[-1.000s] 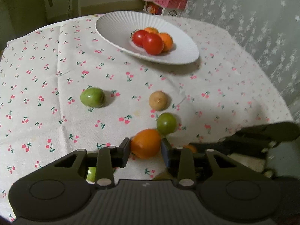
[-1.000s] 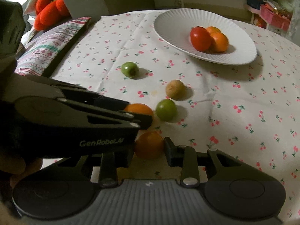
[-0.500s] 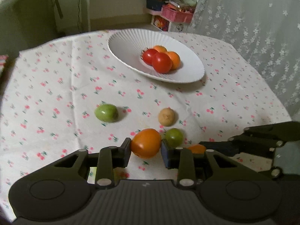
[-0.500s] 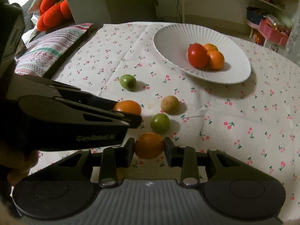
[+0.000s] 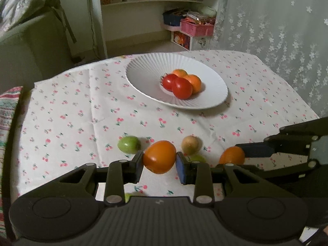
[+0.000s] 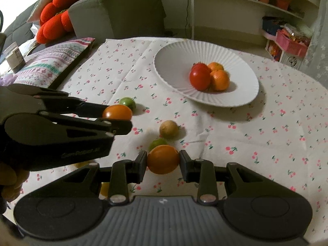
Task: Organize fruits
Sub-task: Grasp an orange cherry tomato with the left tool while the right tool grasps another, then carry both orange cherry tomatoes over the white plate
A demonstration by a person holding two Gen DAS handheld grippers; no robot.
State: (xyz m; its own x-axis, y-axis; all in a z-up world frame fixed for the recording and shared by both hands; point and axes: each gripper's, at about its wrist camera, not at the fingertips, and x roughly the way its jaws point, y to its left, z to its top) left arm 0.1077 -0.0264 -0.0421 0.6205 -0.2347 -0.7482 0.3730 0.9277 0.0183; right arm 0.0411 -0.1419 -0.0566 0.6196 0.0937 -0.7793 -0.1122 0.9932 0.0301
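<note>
My left gripper is shut on an orange fruit, held above the cherry-print tablecloth. My right gripper is shut on a second orange fruit. In the left wrist view the right gripper's orange fruit shows at the right, and in the right wrist view the left gripper's fruit shows at the left. A white ribbed plate farther back holds two red tomatoes and two orange fruits. On the cloth lie a green fruit, a tan fruit and another green fruit.
The tablecloth covers a round table. A patterned cushion and a grey sofa with red cushions stand at the left. A white shelf, a pink basket and a lace curtain stand beyond the table. A hand holds the left gripper.
Both grippers have risen with their orange fruits and tilted up, so the plate and the room behind sit lower in both views. The loose fruits have not moved.
</note>
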